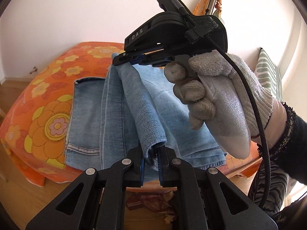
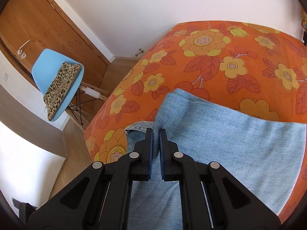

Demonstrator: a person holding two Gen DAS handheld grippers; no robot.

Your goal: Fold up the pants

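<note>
Two hand-held grippers (image 1: 152, 153) (image 2: 155, 134) on jeans (image 1: 86, 115)

Pants (image 1: 86, 115): light blue denim, faded, partly folded over on themselves. A bunched fold of cloth is pinched between the left tongs (image 1: 151, 159); a far edge is pinched in the right tongs (image 2: 155, 134). The remainder lies flat beneath and beyond both tongs, paler inner side upward.

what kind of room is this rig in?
Most likely a home bedroom: a bed with an orange floral cover, a wooden door, and a blue chair on wood flooring. Jeans lie on the bed.
</note>
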